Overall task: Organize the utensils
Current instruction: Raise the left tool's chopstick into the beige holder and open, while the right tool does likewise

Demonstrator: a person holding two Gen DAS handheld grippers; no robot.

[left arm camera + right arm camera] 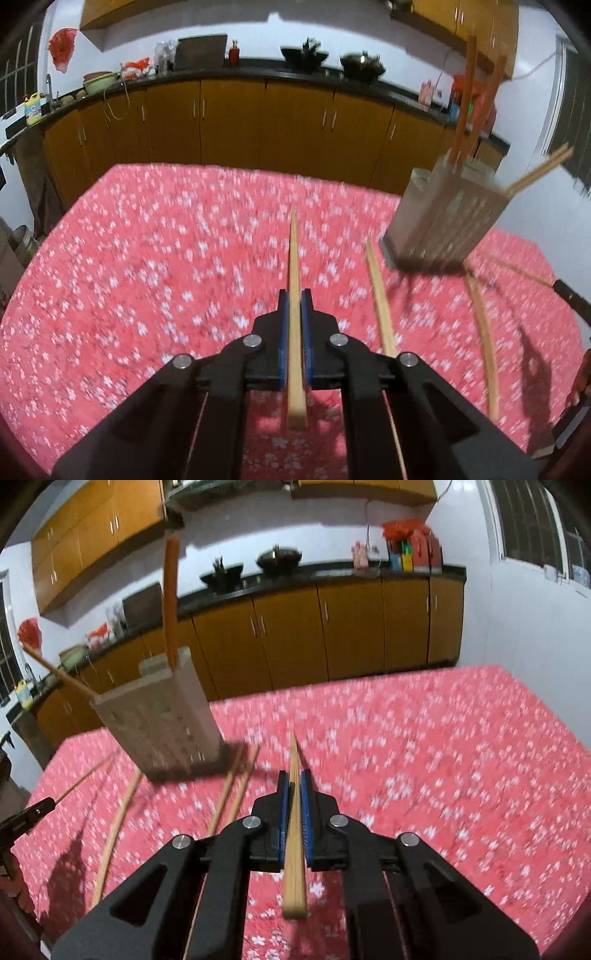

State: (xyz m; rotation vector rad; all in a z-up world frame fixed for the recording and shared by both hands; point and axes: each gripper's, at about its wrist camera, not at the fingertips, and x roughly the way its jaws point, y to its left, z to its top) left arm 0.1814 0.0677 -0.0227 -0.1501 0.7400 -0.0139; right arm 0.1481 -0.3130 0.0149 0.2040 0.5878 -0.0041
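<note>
Both grippers look alike: the left gripper (294, 306) and right gripper (294, 786) have matte black angular arms with triangular cut-outs, round silver screws at the pivots, and blue ribbed pads (306, 812) lining their narrow fingers

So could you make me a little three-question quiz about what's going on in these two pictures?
1. True or false: each gripper is shut on a wooden chopstick.
2. Where do the orange chopsticks stand? A) in the grey holder B) flat on the tablecloth C) on the counter
3. What lies loose on the cloth near the holder?

Key:
1. True: left gripper, right gripper.
2. A
3. More wooden chopsticks.
</note>
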